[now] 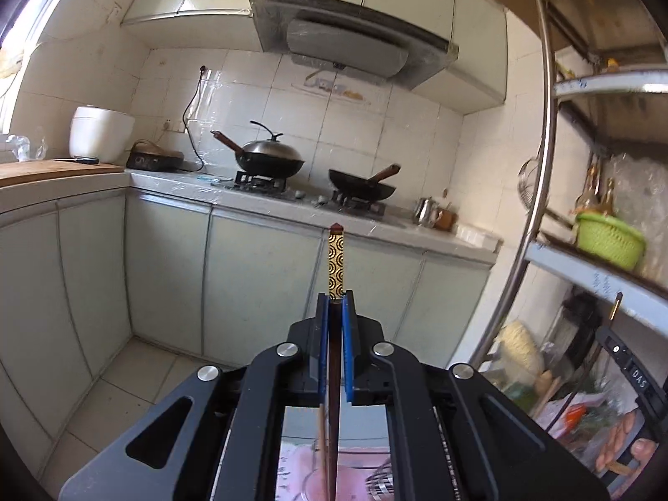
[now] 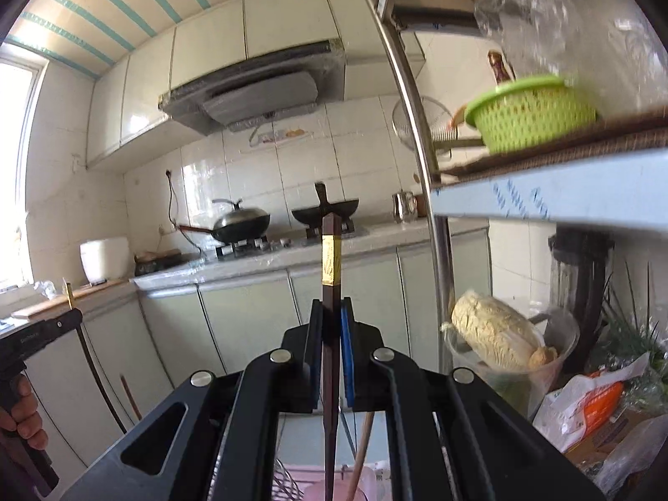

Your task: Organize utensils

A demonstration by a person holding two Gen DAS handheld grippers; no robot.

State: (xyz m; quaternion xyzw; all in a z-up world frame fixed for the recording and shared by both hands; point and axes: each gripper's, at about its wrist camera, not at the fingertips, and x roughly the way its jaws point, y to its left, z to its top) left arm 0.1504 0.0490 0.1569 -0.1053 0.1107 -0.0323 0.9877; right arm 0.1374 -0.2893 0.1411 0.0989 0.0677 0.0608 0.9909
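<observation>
The left tongs [image 1: 335, 298] are pinched almost shut on a dark chopstick [image 1: 336, 261]. Its gold-patterned upper end stands up above the blue pads [image 1: 347, 325], and its shaft runs down between the jaws toward a pink container [image 1: 292, 471] blurred below. A second, pale wooden stick [image 1: 320, 438] shows beside the shaft under the tongs; I cannot tell whether it is gripped as well.

The right tongs [image 2: 332, 313] are likewise closed to a narrow gap on another dark chopstick with a gold band [image 2: 331, 259], held upright, its lower end dropping toward a pink basket [image 2: 363, 478] where wooden sticks [image 2: 363, 442] lean. At the left edge of the right wrist view a hand [image 2: 21, 413] grips the handle of the other tool.

Just to the right stands a metal rack [image 2: 421, 133] with a green colander [image 2: 530, 112] on one shelf and a cabbage [image 2: 492, 330] in a clear tub below.

Farther off, the desk [image 1: 271, 204] carries a stove with a lidded wok [image 1: 269, 158] and an open wok [image 1: 362, 185], a white rice cooker [image 1: 100, 131] at the left and a steel kettle [image 1: 426, 208] at the right. A range hood [image 1: 350, 41] hangs above on the tiled wall.
</observation>
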